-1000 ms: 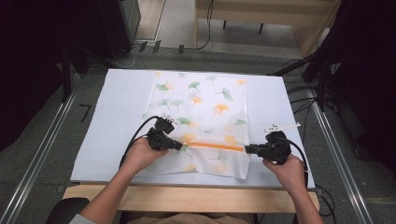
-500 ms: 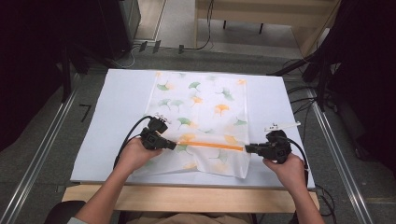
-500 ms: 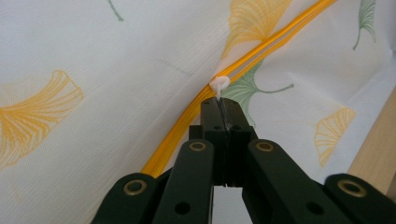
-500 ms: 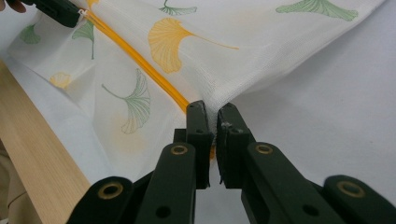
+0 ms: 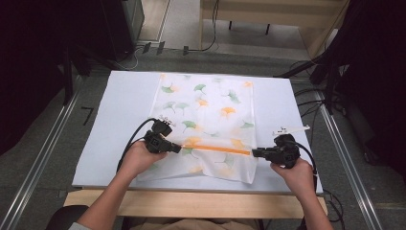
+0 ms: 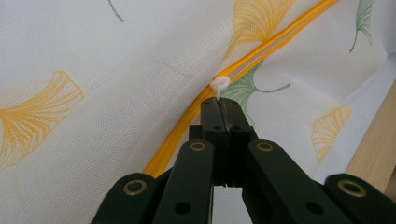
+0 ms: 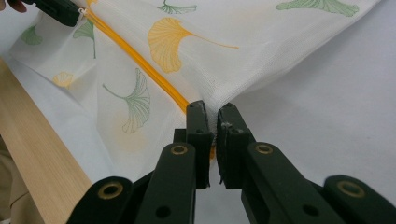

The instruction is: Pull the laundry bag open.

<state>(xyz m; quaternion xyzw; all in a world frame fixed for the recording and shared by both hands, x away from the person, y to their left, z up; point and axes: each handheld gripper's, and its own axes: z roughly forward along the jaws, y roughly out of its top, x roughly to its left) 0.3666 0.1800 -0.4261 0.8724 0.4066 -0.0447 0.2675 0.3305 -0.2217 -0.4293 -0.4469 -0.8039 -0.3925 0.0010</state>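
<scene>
A white mesh bag (image 5: pixel 210 110) printed with green and orange ginkgo leaves lies flat on the white table cover. An orange zipper (image 5: pixel 215 148) runs across its near part. My left gripper (image 5: pixel 178 149) is at the zipper's left end, shut on the small white zipper pull (image 6: pixel 219 85); the left gripper view shows its jaws (image 6: pixel 223 105) pressed together on the pull's tab. My right gripper (image 5: pixel 254 153) is at the zipper's right end, shut on the bag's edge (image 7: pixel 212 112), where the mesh (image 7: pixel 233 51) bunches up between the jaws. The zipper (image 7: pixel 140 63) stretches taut between the two grippers.
The white cover (image 5: pixel 119 110) spreads over the table, with bare room left and right of the bag. A wooden table edge (image 5: pixel 191 203) runs along the near side. Metal rails (image 5: pixel 43 158) flank the table, and cables (image 5: pixel 311 100) lie at the right.
</scene>
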